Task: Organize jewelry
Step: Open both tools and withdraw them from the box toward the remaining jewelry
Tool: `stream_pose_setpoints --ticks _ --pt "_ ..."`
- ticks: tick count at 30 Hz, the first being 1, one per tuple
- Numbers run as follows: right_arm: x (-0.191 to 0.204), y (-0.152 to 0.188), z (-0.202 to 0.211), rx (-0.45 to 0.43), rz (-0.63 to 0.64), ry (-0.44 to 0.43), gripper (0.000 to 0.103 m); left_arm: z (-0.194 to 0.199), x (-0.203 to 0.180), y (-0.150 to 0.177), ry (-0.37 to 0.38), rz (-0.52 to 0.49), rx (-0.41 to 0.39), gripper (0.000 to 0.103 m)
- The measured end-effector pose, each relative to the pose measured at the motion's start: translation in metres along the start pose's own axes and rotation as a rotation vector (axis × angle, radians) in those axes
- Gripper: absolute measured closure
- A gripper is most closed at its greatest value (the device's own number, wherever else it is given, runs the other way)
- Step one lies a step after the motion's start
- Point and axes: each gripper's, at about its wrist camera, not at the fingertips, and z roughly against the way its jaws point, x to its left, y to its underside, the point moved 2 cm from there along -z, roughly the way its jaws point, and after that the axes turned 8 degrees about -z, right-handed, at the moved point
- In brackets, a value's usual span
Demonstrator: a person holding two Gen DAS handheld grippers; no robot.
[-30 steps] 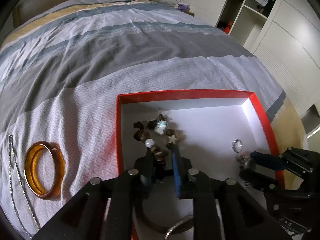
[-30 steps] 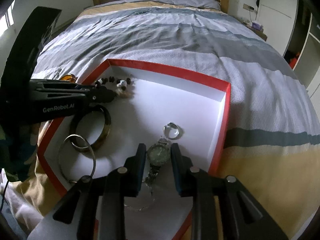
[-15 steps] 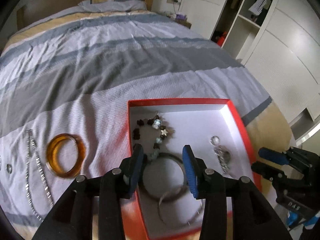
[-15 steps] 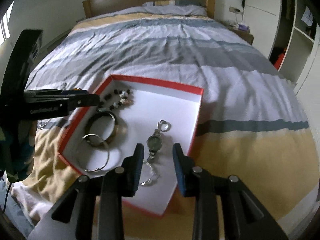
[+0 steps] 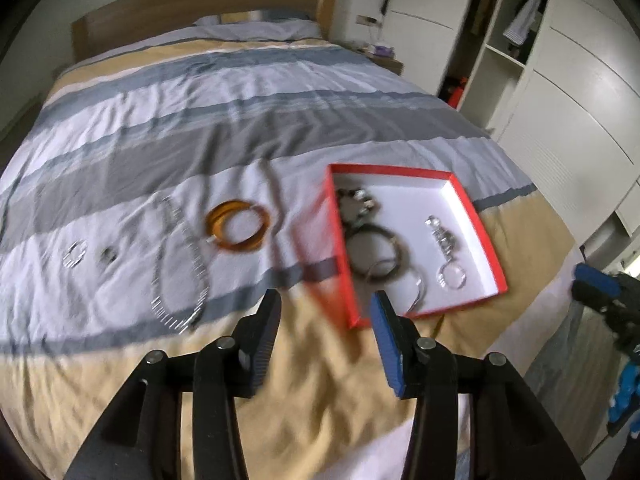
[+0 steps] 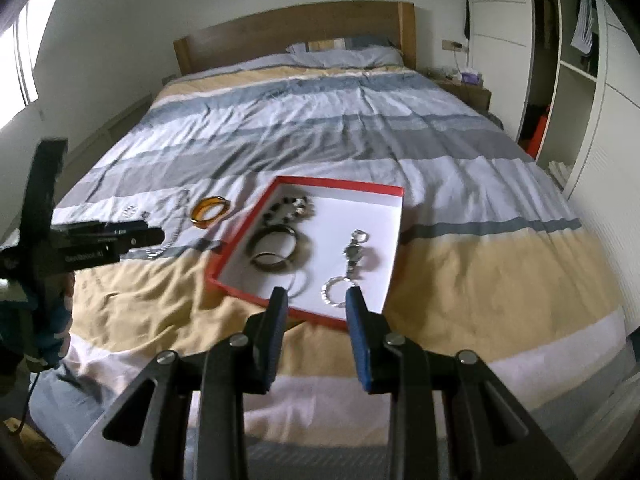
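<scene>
Both grippers (image 5: 325,300) (image 6: 316,296) now higher above striped bed (image 6: 360,128).

The left gripper (image 5: 325,306) is a black plastic frame of angled linkage bars joined by round silver screw heads, ending in two flat fingers (image 5: 386,344) faced with ribbed blue pads. The right gripper (image 6: 316,300) at the bottom centre of its own view has the same build. At the left edge of the right wrist view, the left gripper's black side carries white lettering, and a blue-patterned sleeve (image 6: 48,332) shows beneath it.
</scene>
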Motion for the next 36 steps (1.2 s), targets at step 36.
stream_pose_setpoints --ticks 36 --pt "0.111 0.038 0.033 -0.038 0.017 -0.087 0.074 0.158 0.168 0.169 -0.315 0.238 -0.11 0.045"
